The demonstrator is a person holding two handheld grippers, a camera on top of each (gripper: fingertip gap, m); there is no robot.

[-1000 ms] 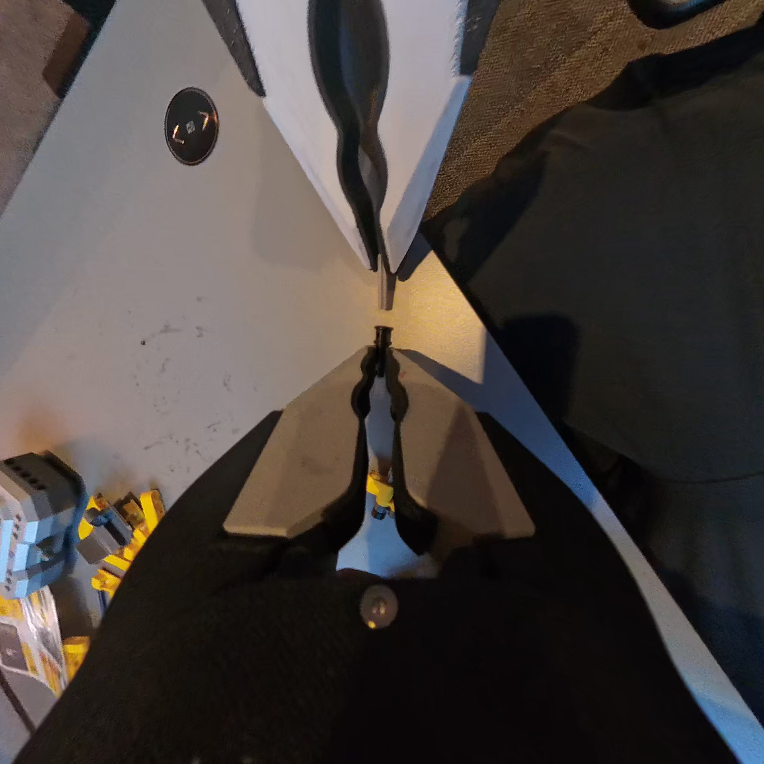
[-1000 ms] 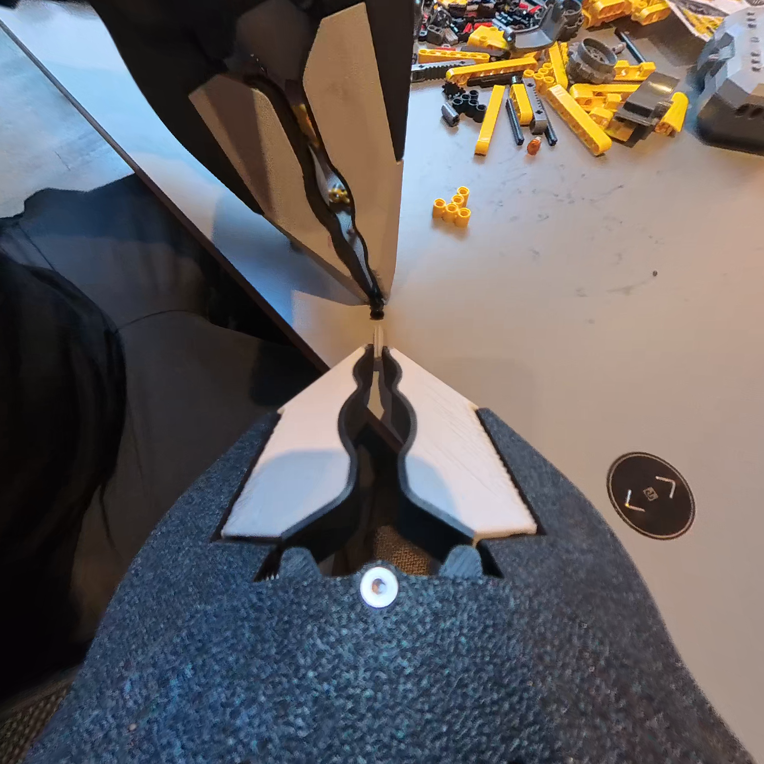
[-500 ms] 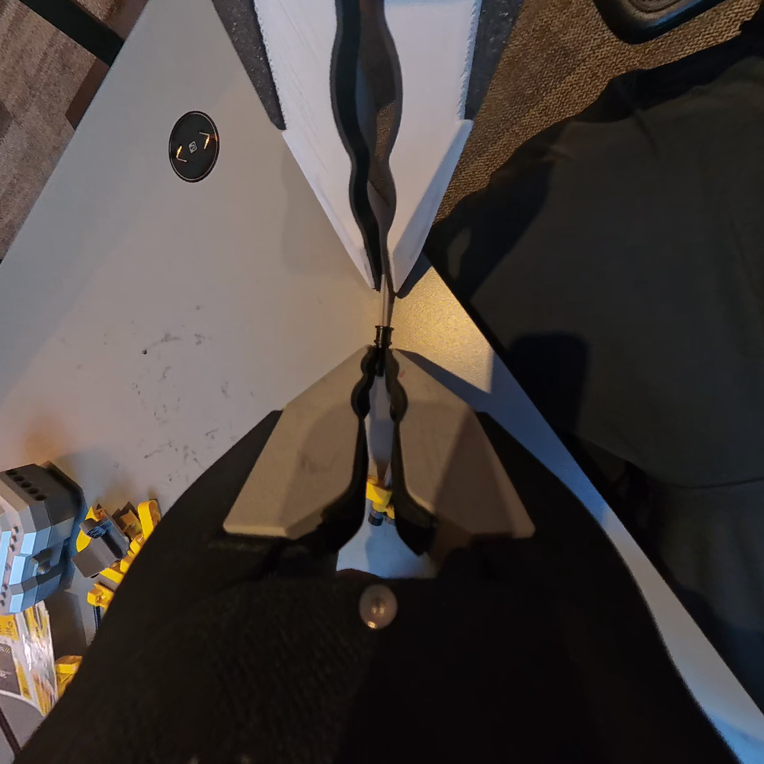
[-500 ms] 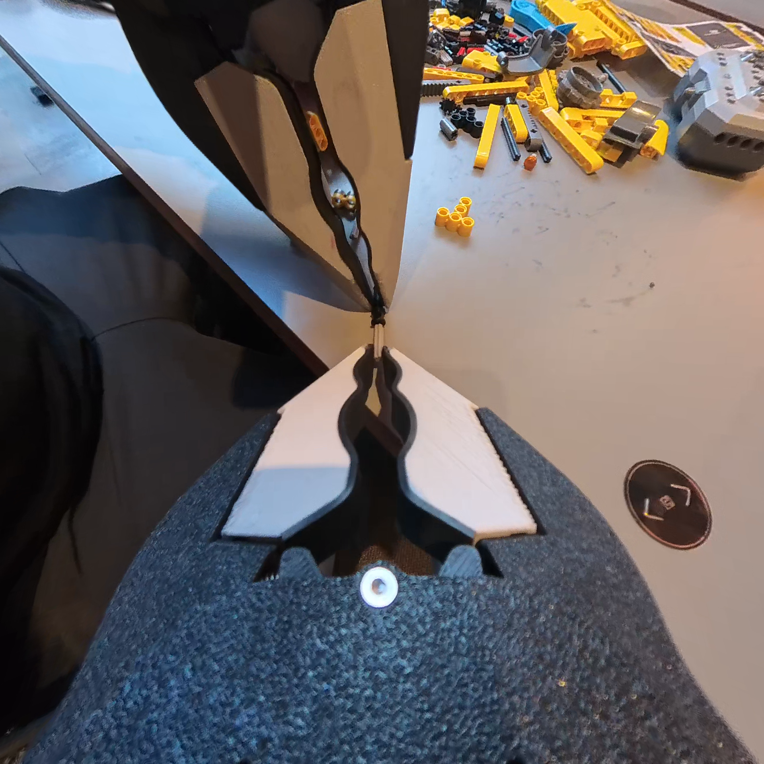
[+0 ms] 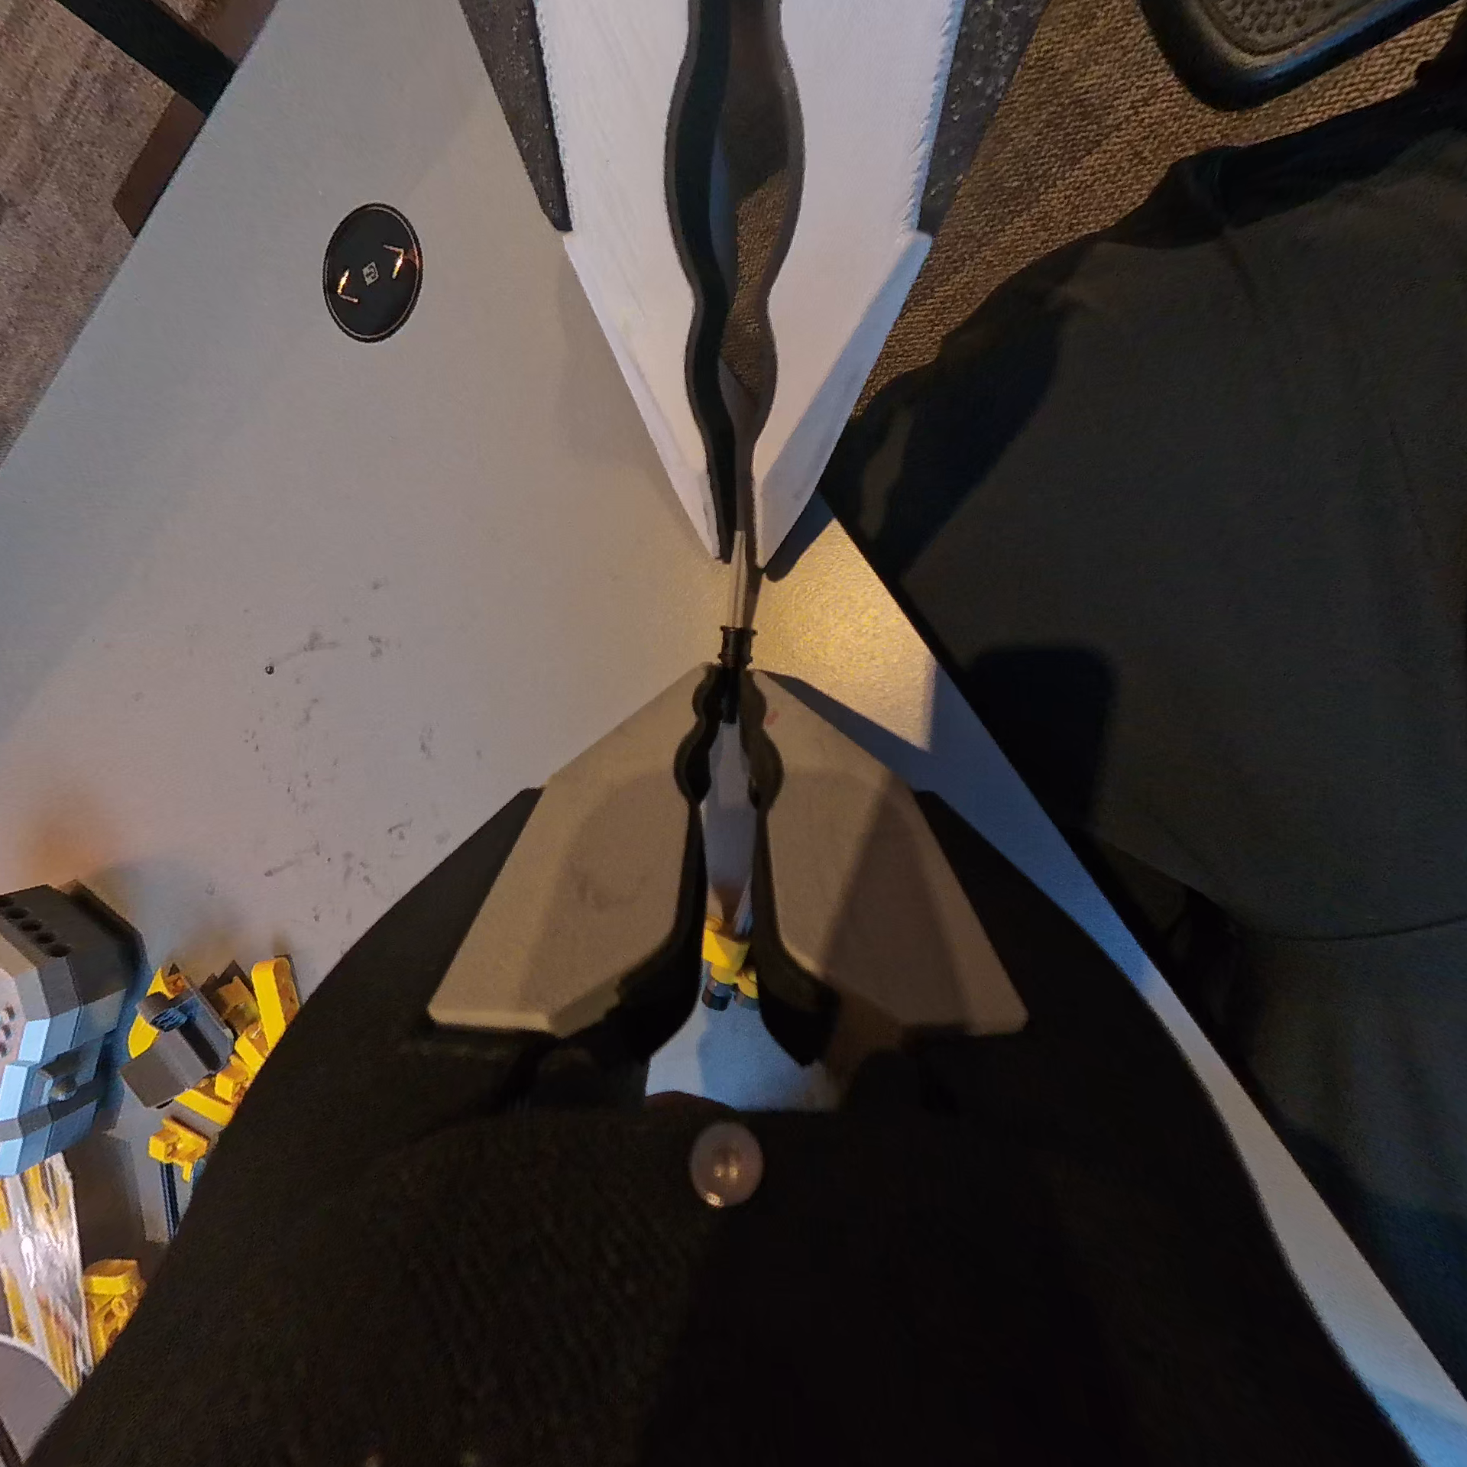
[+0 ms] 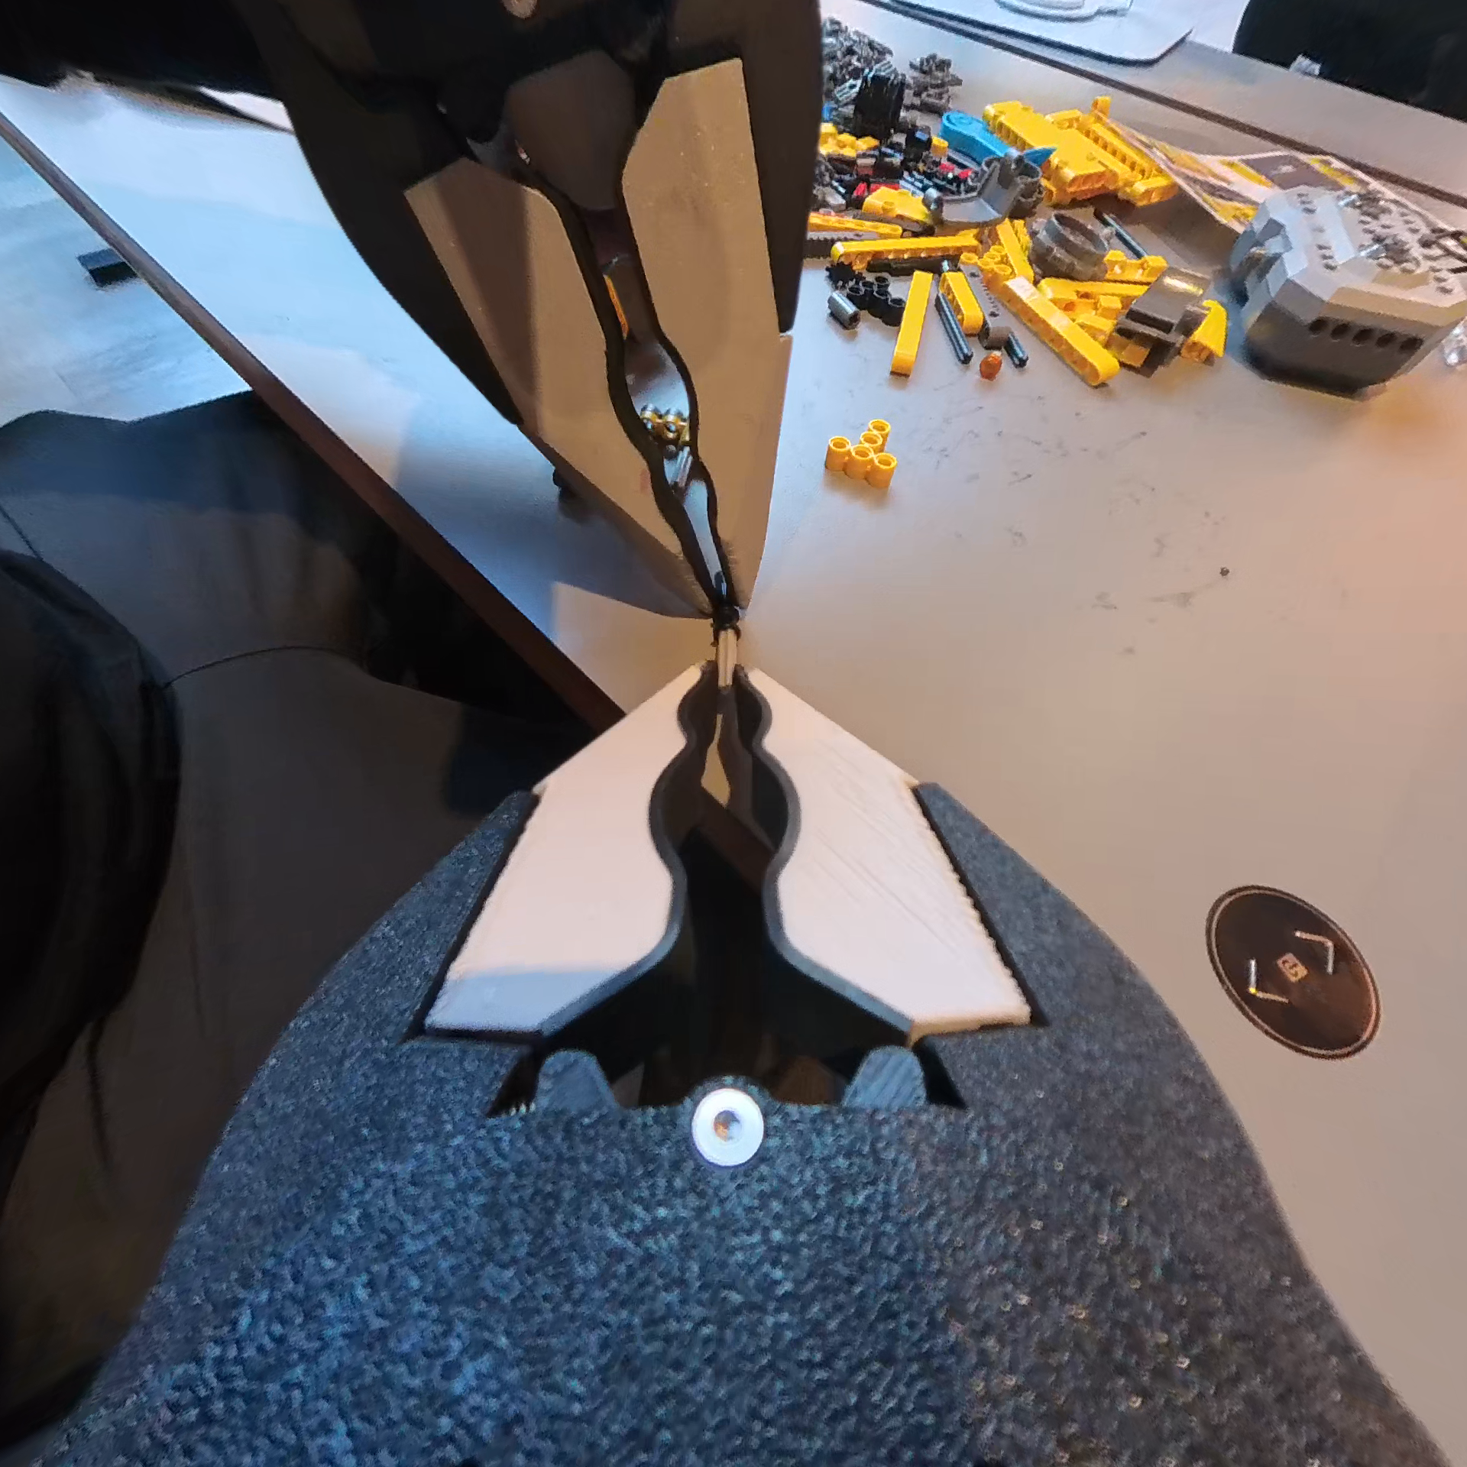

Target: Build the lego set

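Note:
My two grippers meet tip to tip just above the near edge of the grey table (image 5: 317, 556). My left gripper (image 5: 730, 691) is shut on a small black connector (image 5: 735, 641) that sticks out past its tips. My right gripper (image 6: 722, 675) is shut on a thin grey axle (image 6: 724, 647). The axle's free end touches or sits in the black connector (image 6: 726, 613). In the left wrist view the right gripper (image 5: 742, 548) comes in from the top with the axle (image 5: 742, 583). In the right wrist view the left gripper (image 6: 724, 595) comes in from above.
A pile of yellow and black bricks (image 6: 1032, 278), a grey block (image 6: 1349, 294) and a booklet lie at the far right. A small yellow piece (image 6: 861, 452) lies alone. A black round disc (image 6: 1290, 968) is set in the table. A person's dark clothing (image 5: 1191, 556) is beyond the edge. Left and right tips are no more than a few centimetres apart. My left gripper's tips are some 7 cm from the small yellow piece (image 6: 861, 452).
A second ago a small gap lay between the axle and the black connector. The grippers have closed that gap and the two parts now meet end to end.

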